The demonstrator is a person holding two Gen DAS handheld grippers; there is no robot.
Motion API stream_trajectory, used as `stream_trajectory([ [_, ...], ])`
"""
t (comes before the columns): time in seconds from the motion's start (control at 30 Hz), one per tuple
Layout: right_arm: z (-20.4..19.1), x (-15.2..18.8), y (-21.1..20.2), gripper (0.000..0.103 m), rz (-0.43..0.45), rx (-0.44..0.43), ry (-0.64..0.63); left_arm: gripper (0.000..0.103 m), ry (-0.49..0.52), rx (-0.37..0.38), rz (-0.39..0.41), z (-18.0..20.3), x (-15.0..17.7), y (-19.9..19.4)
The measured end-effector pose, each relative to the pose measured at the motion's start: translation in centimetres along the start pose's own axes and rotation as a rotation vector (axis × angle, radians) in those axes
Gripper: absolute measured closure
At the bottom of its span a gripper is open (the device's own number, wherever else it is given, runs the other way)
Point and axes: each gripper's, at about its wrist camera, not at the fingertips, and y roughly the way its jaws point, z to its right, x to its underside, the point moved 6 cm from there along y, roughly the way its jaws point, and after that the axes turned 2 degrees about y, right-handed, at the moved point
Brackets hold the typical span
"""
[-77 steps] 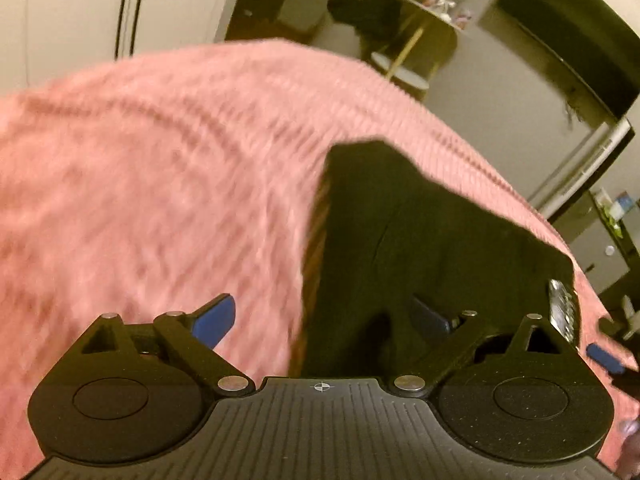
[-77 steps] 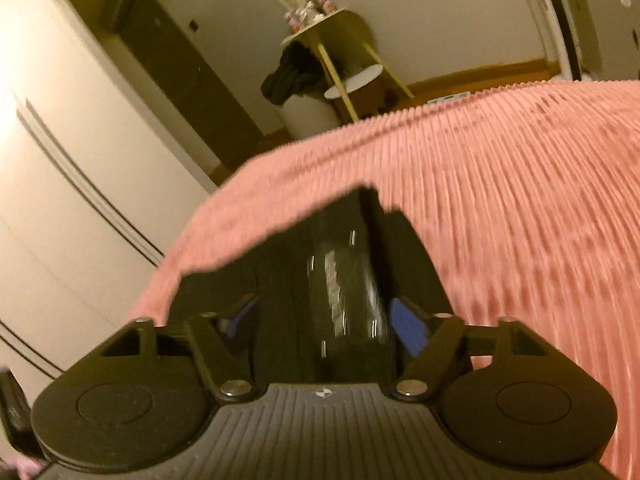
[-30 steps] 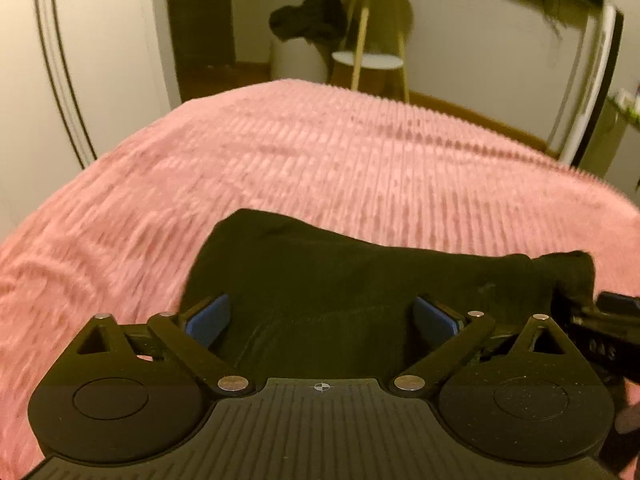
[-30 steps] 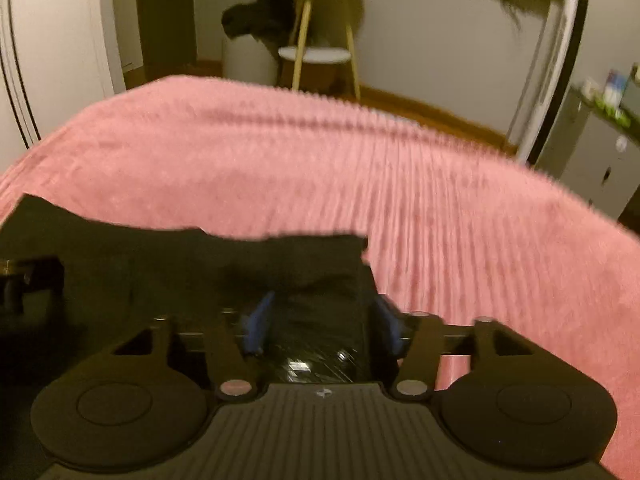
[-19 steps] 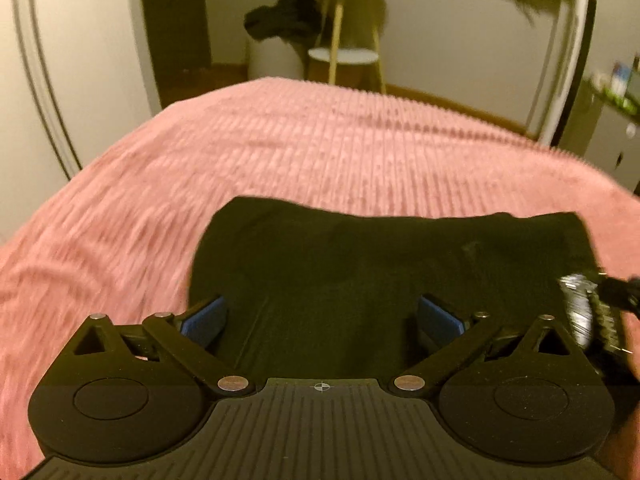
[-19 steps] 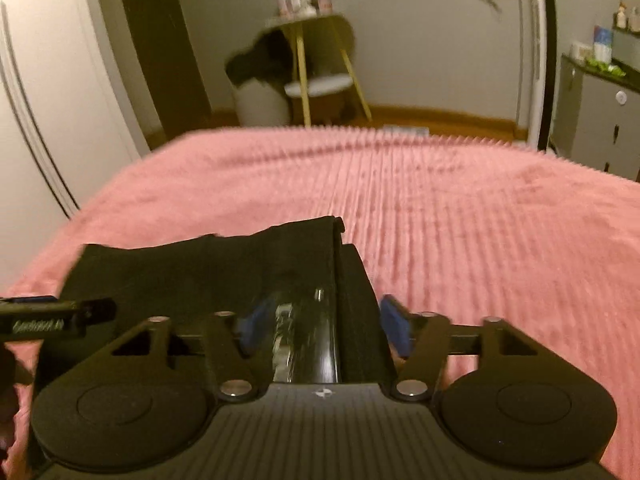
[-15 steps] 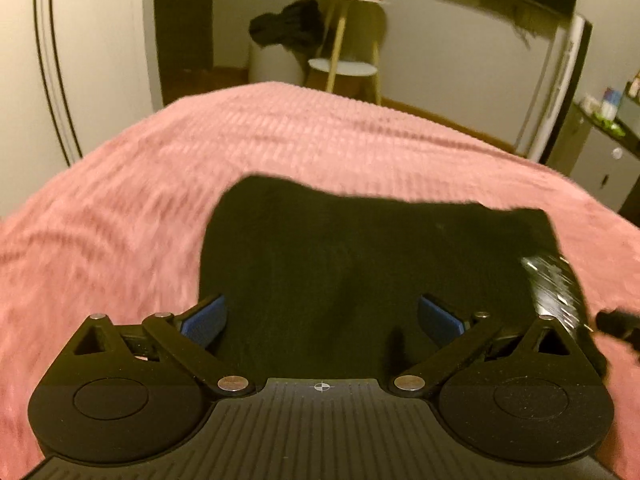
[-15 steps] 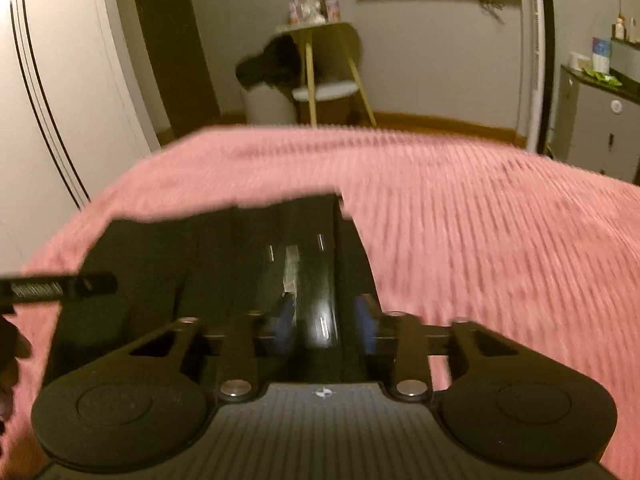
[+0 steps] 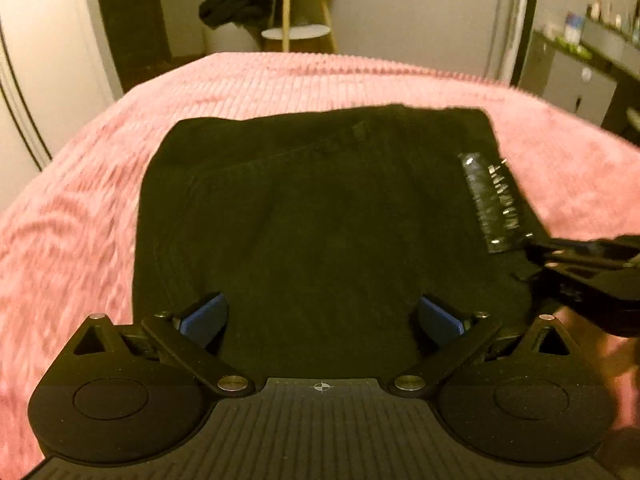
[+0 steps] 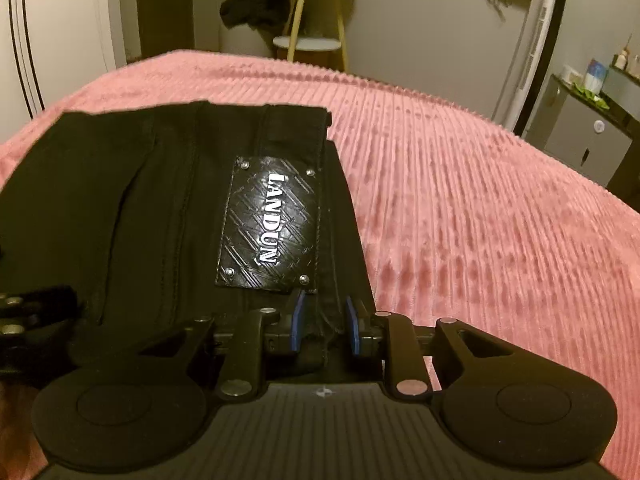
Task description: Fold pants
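Note:
Black pants lie folded into a compact block on a pink ribbed bedspread. A shiny leather waistband label reads LANDUN; it also shows in the left wrist view. My left gripper is open, its blue pads wide apart over the near edge of the pants. My right gripper is shut on the waistband edge just below the label, and it shows at the right edge of the left wrist view.
The pink bedspread spreads wide to the right and behind the pants. Beyond the bed stand a yellow-legged side table with dark clothes draped on it, a door, white wardrobe panels and a grey cabinet.
The right gripper's pads have closed in on the waistband edge. Both views have steadied and dropped closer to the pants, which now lie flatter. The left gripper stays open.

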Motion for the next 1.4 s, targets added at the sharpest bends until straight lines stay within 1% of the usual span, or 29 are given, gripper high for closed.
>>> stream_trajectory([
  [0.03, 0.2, -0.1, -0.2, 0.073, 0.002, -0.002, 0.017, 0.0, -0.003, 0.004, 0.008, -0.2, 0.3, -0.8],
  [0.07, 0.6, -0.1, -0.5, 0.063, 0.007, 0.003, 0.041, 0.0, 0.001, 0.007, 0.017, -0.4, 0.7, -1.4],
  [0.1, 1.0, -0.2, -0.6, 0.056, 0.009, 0.01, 0.063, 0.0, 0.008, 0.012, 0.031, -0.6, 1.0, -2.2],
  [0.13, 1.5, -0.1, -0.9, 0.04, 0.011, 0.021, 0.094, 0.0, 0.011, 0.014, 0.042, -0.8, 1.5, -2.9],
  [0.17, 2.0, 0.0, -1.4, 0.028, 0.016, 0.034, 0.122, 0.0, 0.008, 0.013, 0.053, -1.1, 2.1, -3.7],
  [0.2, 2.4, 0.0, -1.9, 0.023, 0.024, 0.043, 0.139, 0.0, -0.003, 0.011, 0.061, -1.4, 2.7, -4.3],
  [0.23, 2.6, 0.0, -2.4, 0.016, 0.032, 0.04, 0.148, 0.0, -0.018, 0.01, 0.066, -1.7, 3.3, -4.9],
  [0.3, 2.5, 0.2, -3.5, 0.009, 0.034, 0.003, 0.159, 0.0, -0.061, 0.018, 0.058, -2.1, 4.6, -5.6],
  [0.33, 2.4, 0.5, -3.8, 0.004, 0.02, -0.026, 0.166, 0.0, -0.086, 0.019, 0.047, -2.4, 5.2, -5.7],
  [0.37, 2.0, 0.9, -4.2, 0.004, -0.003, -0.06, 0.172, 0.0, -0.12, 0.024, 0.036, -2.7, 5.7, -5.8],
  [0.47, 0.3, 2.0, -5.5, 0.004, -0.04, -0.08, 0.136, 0.0, -0.222, 0.022, 0.016, -3.2, 7.4, -6.2],
  [0.53, -0.9, 2.2, -7.0, 0.004, -0.014, -0.067, 0.077, 0.0, -0.26, 0.01, 0.003, -3.4, 8.0, -6.4],
  [0.57, -1.3, 2.3, -7.8, 0.004, 0.003, -0.08, 0.058, 0.0, -0.251, -0.005, 0.012, -3.4, 8.1, -6.8],
  [0.63, -2.1, 2.6, -9.4, 0.004, 0.024, -0.132, 0.054, 0.0, -0.214, -0.034, 0.05, -2.9, 7.9, -7.7],
  [0.67, -2.4, 2.6, -9.8, 0.004, 0.02, -0.128, 0.052, 0.0, -0.195, -0.046, 0.07, -2.6, 7.9, -8.2],
  [0.73, -2.9, 2.8, -10.3, 0.004, 0.015, -0.055, 0.013, 0.0, -0.167, -0.056, 0.098, -2.0, 7.9, -8.8],
  [0.77, -3.2, 2.7, -10.7, 0.004, 0.027, -0.048, 0.001, 0.0, -0.153, -0.061, 0.109, -1.8, 7.9, -9.0],
  [0.8, -3.4, 2.7, -11.2, 0.004, 0.037, -0.067, -0.002, 0.0, -0.145, -0.065, 0.114, -1.7, 7.9, -9.1],
  [0.87, -3.9, 3.1, -11.8, 0.004, 0.032, -0.131, 0.009, 0.0, -0.139, -0.065, 0.121, -1.6, 8.1, -9.2],
  [0.9, -4.0, 3.3, -11.9, 0.004, 0.027, -0.144, 0.011, 0.0, -0.141, -0.064, 0.123, -1.8, 8.1, -9.2],
  [1.0, -4.7, 3.8, -11.8, 0.004, 0.027, -0.114, -0.028, 0.0, -0.167, -0.044, 0.12, -2.1, 8.1, -9.0],
  [1.13, -5.4, 4.0, -11.4, 0.004, 0.018, -0.107, -0.075, 0.0, -0.2, -0.026, 0.117, -2.7, 8.2, -8.7],
  [1.4, -5.1, 4.3, -10.3, 0.004, -0.012, -0.097, -0.07, 0.0, -0.21, -0.027, 0.075, -2.9, 8.4, -7.6],
])
